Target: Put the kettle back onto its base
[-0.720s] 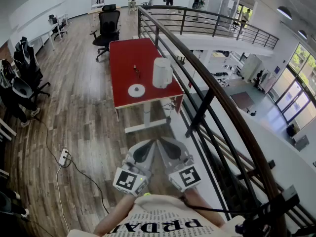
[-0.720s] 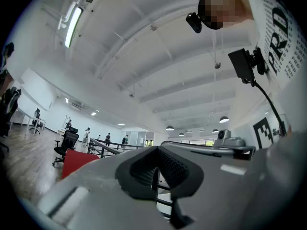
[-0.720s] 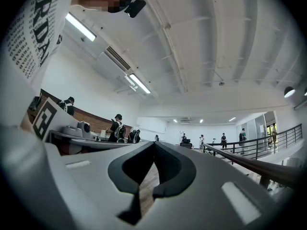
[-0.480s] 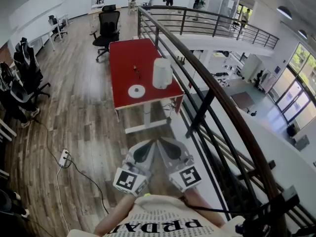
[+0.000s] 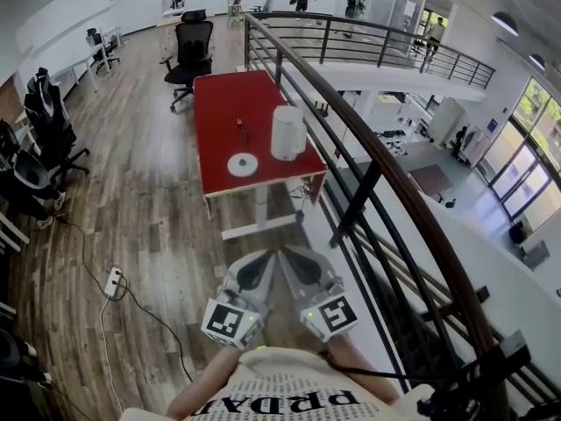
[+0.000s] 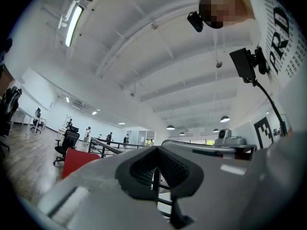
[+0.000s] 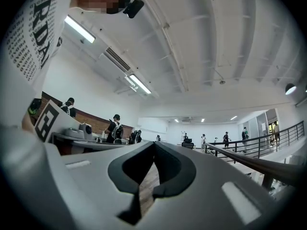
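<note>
Wood-plank flooring runs the length of an open office gallery, and a red worktop [image 5: 219, 103] stands on it. On that worktop lies the kettle's base [image 5: 243, 161], a flat pale disc with a darker centre, close to the edge that faces the person. The kettle [image 5: 288, 131] stands upright just beside the base, on its far side and toward the dark railing [image 5: 351, 130], not on it. It is a plain white cylinder. Its handle and spout are too small to make out from here.

Well short of the base, close against the person's chest, hang the left tongs [image 5: 268, 258] and the right tongs [image 5: 287, 256]. Each pair has its tips together with nothing between them, as the left gripper view [image 6: 156, 150] and the right gripper view [image 7: 153, 145] both show.

The kettle is probably rigid, with a smooth wall that could slip under a squeeze on the body. If it holds water it will be heavy and prone to swing. The handle looks the safest hold, clamped high so the kettle hangs level. It should be lowered straight down, because the base's centre fitting likely needs the kettle centred over it.
</note>
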